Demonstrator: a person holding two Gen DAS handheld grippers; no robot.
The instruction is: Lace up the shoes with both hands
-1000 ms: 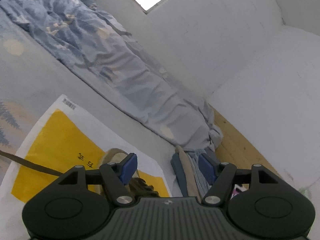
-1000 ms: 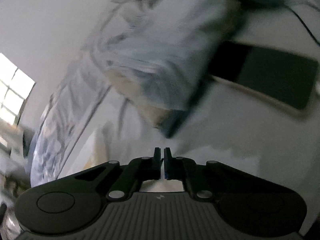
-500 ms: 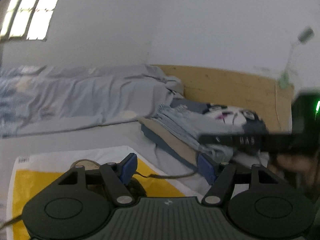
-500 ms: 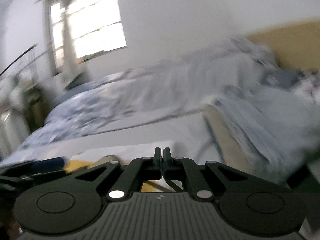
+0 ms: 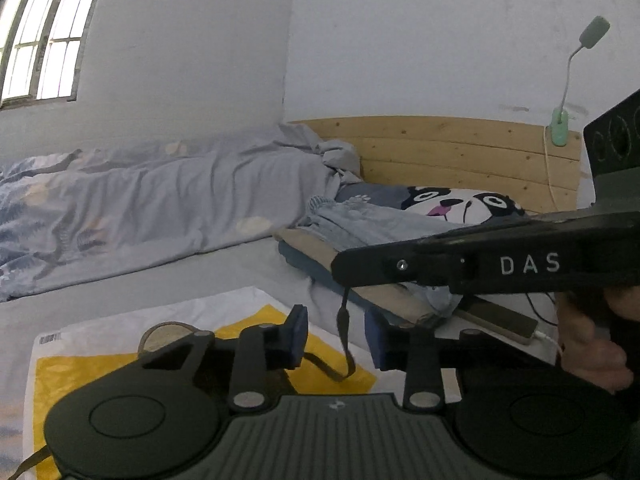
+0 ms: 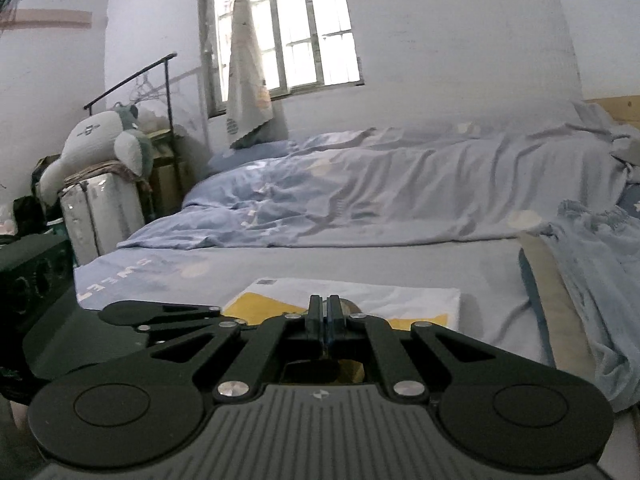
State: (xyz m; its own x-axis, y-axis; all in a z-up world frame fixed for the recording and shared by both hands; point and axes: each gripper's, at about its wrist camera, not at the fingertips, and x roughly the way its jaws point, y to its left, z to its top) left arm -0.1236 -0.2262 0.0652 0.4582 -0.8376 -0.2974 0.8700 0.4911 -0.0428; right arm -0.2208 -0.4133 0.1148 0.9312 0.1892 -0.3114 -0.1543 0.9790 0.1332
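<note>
Over the yellow-and-white bag (image 5: 256, 312) on the bed: shoe (image 5: 168, 330) behind the left claw (image 5: 338, 344), spread wide, gripping nothing. Farther right over the bag, brown lace (image 5: 344, 344) dangling from the right claw (image 6: 322, 322), pinched shut on it.

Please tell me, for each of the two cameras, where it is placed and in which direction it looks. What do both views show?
Left wrist: sits on the left claw, open, looking across the bed toward the wooden headboard; the right claw crosses, pinching a brown lace.
Right wrist: sits on the right claw, shut, facing the window; the left claw's body shows at left.
Shared: the yellow-and-white bag and blue duvet.
</note>
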